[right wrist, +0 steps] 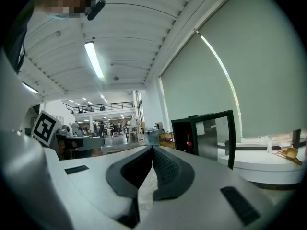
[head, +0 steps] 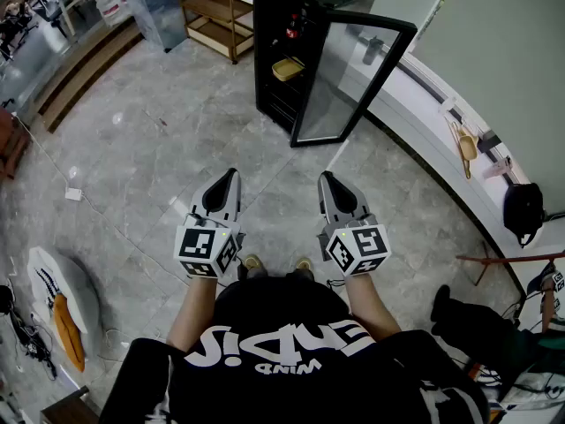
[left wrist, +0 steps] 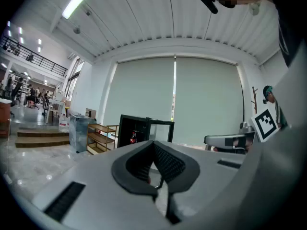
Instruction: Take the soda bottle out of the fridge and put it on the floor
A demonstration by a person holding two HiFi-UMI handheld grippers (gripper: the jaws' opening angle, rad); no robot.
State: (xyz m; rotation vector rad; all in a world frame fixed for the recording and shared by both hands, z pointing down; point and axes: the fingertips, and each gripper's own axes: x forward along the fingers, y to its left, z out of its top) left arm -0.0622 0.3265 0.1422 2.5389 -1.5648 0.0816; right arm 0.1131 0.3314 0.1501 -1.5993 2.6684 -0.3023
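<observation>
A red soda bottle (head: 292, 26) stands on an upper shelf of the black fridge (head: 275, 78), whose glass door (head: 353, 78) hangs open to the right. The bottle shows small and far off in the left gripper view (left wrist: 133, 137) and the right gripper view (right wrist: 189, 141). I stand a few steps back from the fridge. My left gripper (head: 231, 174) and right gripper (head: 325, 177) are held side by side over the floor, both pointing at the fridge. The jaws of each are shut with nothing between them (left wrist: 153, 143) (right wrist: 153, 148).
A yellow dish (head: 288, 67) lies on a lower fridge shelf. A wooden rack (head: 212, 11) and a grey bin (head: 159, 7) stand left of the fridge. A curved white counter (head: 441, 140) runs along the right. A white plug (head: 74, 194) and cable lie on the floor at left.
</observation>
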